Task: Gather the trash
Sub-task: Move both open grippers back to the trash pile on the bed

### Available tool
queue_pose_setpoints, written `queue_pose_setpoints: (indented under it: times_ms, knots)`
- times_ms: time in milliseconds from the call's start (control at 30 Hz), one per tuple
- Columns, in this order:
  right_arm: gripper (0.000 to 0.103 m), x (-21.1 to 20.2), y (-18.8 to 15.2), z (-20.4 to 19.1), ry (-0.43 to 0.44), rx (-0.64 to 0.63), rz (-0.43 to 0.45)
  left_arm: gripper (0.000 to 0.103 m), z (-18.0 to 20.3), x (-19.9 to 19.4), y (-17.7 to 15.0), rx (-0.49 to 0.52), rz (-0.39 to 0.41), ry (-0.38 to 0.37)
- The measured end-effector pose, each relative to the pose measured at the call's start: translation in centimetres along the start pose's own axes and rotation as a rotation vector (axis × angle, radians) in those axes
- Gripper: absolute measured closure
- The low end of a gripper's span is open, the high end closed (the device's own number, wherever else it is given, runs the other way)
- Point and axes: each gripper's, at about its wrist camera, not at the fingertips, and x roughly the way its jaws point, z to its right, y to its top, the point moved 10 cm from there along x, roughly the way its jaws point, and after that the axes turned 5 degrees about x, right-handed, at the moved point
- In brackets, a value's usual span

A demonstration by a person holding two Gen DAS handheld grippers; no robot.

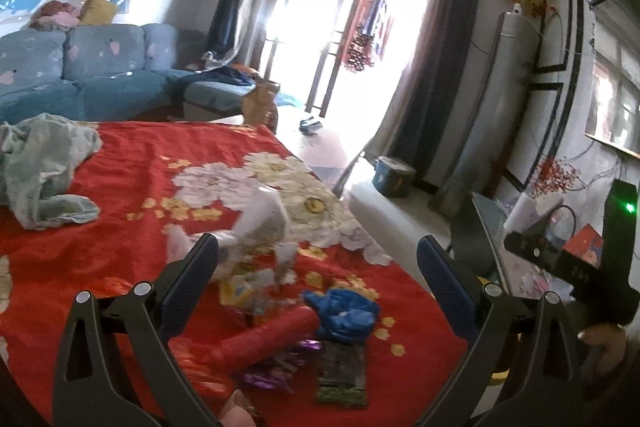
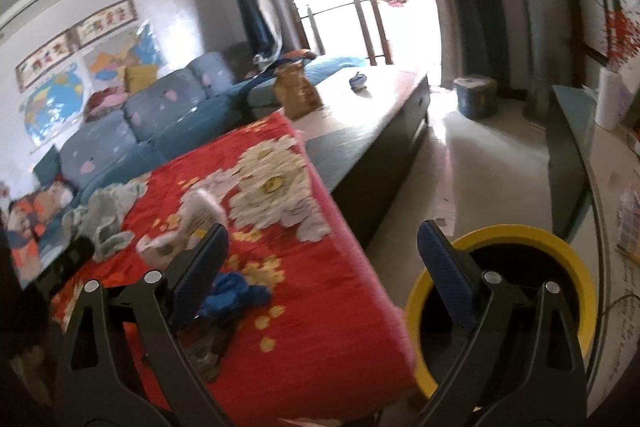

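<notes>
Both grippers are spread wide with nothing between their fingers. From its wrist view the left gripper hovers over a surface draped in a red floral cloth; the right gripper hangs over that cloth's edge, its right finger over a bin.

Between the left gripper's fingers lies the trash, one loose cluster. At 12 o'clock is one crumpled white plastic bag, blurred. Just below it sits one yellow wrapper. Toward 5 o'clock lies one scrunched blue bag, touching the end of one red tube-shaped wrapper. Under the tube are purple foil wrappers, count unclear, and beside them one dark green packet.

At 10 o'clock, well apart, one pale green cloth is bunched up. The other gripper's black body shows at 3 o'clock, held by a hand.

In the right wrist view, one yellow-rimmed bin stands on the floor at 4 o'clock, just beside the cloth's edge. One blue sofa lies beyond at 11 o'clock.
</notes>
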Motion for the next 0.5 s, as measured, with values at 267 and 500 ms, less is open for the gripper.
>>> queue_pose_setpoints:
  times_ms: [267, 500]
  knots:
    - [0.016, 0.9, -2.3, -4.7, 0.063, -0.08, -0.057, 0.007, -4.3, -1.5, 1.3, -0.006, 0.024, 0.085]
    - [0.016, 1.3, -4.5, -8.6, 0.117, -0.146, -0.109, 0.007, -8.1, -2.9, 2.2, -0.001, 0.029, 0.156]
